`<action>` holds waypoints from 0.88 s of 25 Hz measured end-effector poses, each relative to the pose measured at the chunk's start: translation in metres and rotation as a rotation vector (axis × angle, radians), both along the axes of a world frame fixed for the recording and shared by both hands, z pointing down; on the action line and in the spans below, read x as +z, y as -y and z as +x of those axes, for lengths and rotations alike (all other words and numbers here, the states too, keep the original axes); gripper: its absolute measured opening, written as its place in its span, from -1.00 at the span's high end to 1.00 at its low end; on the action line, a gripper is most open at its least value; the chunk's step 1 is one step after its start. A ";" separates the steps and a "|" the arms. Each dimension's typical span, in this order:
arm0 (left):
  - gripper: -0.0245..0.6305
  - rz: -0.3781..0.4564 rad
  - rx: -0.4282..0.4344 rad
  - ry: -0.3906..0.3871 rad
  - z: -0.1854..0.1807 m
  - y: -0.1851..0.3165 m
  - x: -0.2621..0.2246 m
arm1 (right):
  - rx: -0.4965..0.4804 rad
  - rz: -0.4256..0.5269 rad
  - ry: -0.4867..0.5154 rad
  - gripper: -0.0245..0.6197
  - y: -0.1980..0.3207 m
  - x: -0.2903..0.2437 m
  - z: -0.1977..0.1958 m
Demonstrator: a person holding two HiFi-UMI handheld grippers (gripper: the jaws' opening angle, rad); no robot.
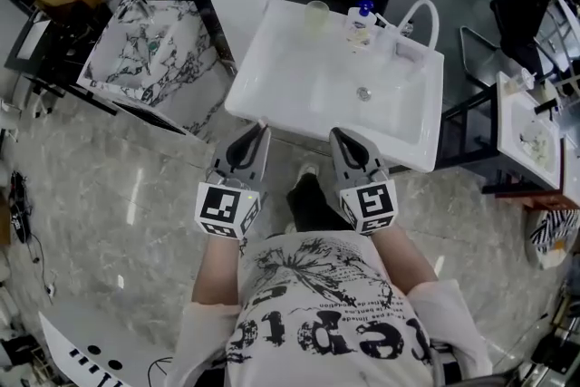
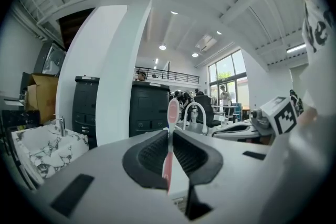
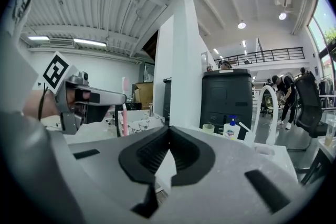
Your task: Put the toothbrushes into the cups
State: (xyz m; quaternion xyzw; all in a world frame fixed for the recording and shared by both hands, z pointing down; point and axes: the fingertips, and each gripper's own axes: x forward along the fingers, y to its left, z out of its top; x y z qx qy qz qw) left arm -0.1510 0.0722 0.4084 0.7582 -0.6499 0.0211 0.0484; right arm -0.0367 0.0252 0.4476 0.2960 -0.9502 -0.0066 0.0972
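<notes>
Closest in, the person's white printed shirt (image 1: 317,313) fills the bottom of the head view. Just beyond it are the two marker cubes, with both grippers held side by side at the near edge of a white sink (image 1: 290,72).

The left gripper (image 2: 170,131) has its dark ribbed fingers (image 2: 152,155) pinched on a pink toothbrush (image 2: 168,162). The brush stands upright in the seam between them. Its handle runs down between the pads and its head rises above the fingertips. From the right gripper view the same toothbrush (image 3: 125,107) sticks up from the left gripper, off to the left of the right gripper's fingers.

The right gripper (image 3: 168,129) has its fingers (image 3: 149,152) pressed together at the tips with nothing between them.

A pale translucent cup (image 1: 316,12) stands on the sink's far rim, well beyond both sets of fingertips and across the basin from them. In the right gripper view the cup (image 3: 208,128) sits past the tips and slightly to their right. A soap bottle (image 1: 361,23) is just beside it, and a curved white tap (image 1: 421,14) is further right. A marbled basin (image 1: 149,59) lies off to the left of the left fingers.
</notes>
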 end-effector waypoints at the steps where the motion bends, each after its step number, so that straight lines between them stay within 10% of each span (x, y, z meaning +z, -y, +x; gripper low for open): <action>1: 0.83 -0.001 0.008 0.005 -0.002 0.011 0.002 | 0.003 -0.001 0.000 0.95 0.010 0.002 -0.003; 22: 0.83 0.043 0.153 0.082 -0.046 0.295 -0.009 | 0.103 -0.027 0.086 0.95 0.265 -0.008 -0.055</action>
